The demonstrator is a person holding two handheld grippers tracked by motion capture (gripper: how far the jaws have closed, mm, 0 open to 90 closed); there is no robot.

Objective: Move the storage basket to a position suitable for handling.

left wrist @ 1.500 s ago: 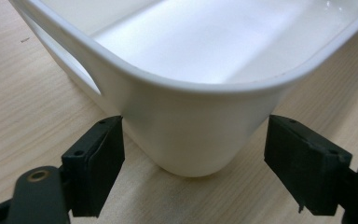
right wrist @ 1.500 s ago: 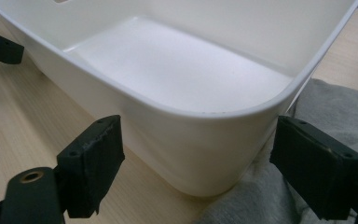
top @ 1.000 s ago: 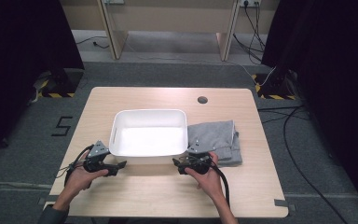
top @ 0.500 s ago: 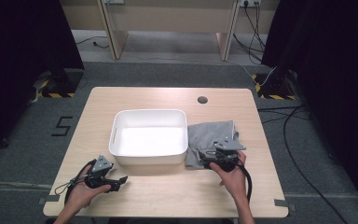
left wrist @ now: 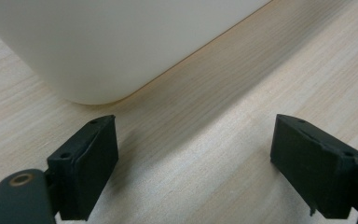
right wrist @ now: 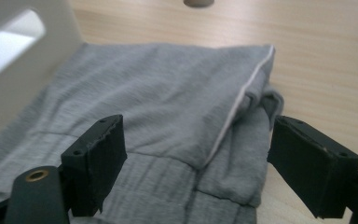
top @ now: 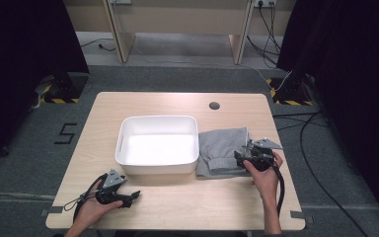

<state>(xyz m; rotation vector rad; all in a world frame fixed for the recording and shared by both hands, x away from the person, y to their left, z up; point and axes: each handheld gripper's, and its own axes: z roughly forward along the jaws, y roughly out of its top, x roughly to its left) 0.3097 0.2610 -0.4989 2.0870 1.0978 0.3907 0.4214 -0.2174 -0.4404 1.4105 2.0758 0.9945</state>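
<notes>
- Over the near right corner of the folded grey jersey garment (top: 223, 150), the right gripper (top: 239, 157) has just been opening; its jaws stand wide, with cloth beneath but nothing pinched.
- Near the table's front left, the left gripper (top: 134, 196) also gapes empty above bare light wooden tabletop (top: 187, 207).
- Between them sits the white plastic tub (top: 158, 170), touching the garment's left edge.

White tub (top: 158, 145) mid-frame on table (top: 143, 103), blocking straight path between frame's lower left and right. Folded grey garment (top: 222, 148) flush against tub's right wall. Bare wood along bottom edge, upper strip, far left: open passage. Cable hole (top: 214, 105) upper centre, flat, no hindrance.
</notes>
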